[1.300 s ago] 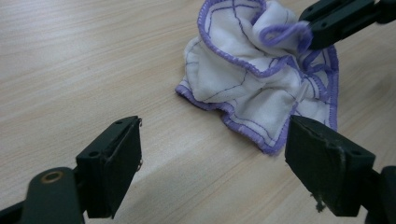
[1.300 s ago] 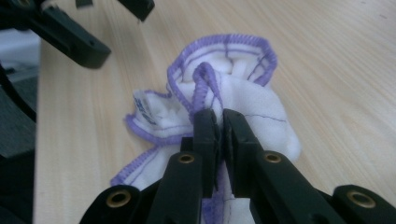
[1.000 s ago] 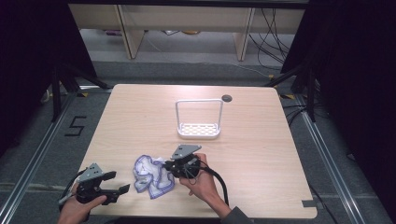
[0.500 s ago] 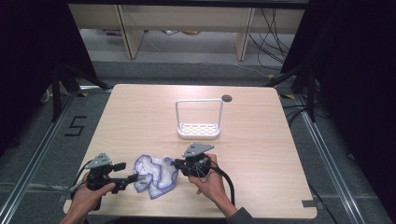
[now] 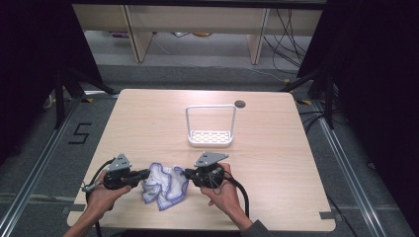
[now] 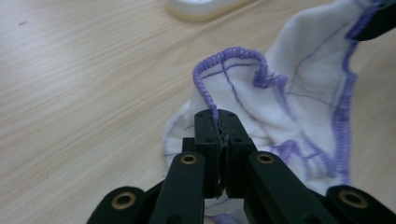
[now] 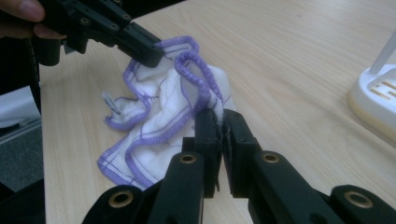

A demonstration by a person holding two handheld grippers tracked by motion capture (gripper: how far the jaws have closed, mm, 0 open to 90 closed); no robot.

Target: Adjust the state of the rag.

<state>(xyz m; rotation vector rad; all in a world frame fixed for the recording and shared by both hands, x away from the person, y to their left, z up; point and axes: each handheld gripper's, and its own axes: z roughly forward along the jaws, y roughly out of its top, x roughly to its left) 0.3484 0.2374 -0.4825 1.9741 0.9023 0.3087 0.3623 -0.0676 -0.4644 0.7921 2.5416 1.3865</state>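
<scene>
Light wooden table (image 5: 148,123) here, grey floor around it, shelving legs and cables at the back, and a "5" taped on the floor to the left. A white wire-handled rack (image 5: 211,127) sits near the middle of the table, well apart from where we're working, with a small dark round cap (image 5: 240,103) set in the tabletop just behind it.

The thing we care about is the white cloth with purple stitched edging (image 5: 164,185). It's crumpled at the near edge of the table, right between our two grippers.

The left gripper (image 5: 146,174) has just been closing, and in the left gripper view its jaws are now pinched together on a purple hem of the cloth (image 6: 280,112), with the edge looping up just above the tips.

The right gripper (image 5: 187,174) is clamped on the opposite edge; in the right gripper view the jaws squeeze a fold of cloth (image 7: 154,116), and the left gripper (image 7: 152,56) shows across from it, biting the far hem.

Both hands grip their handles low over the table.
</scene>
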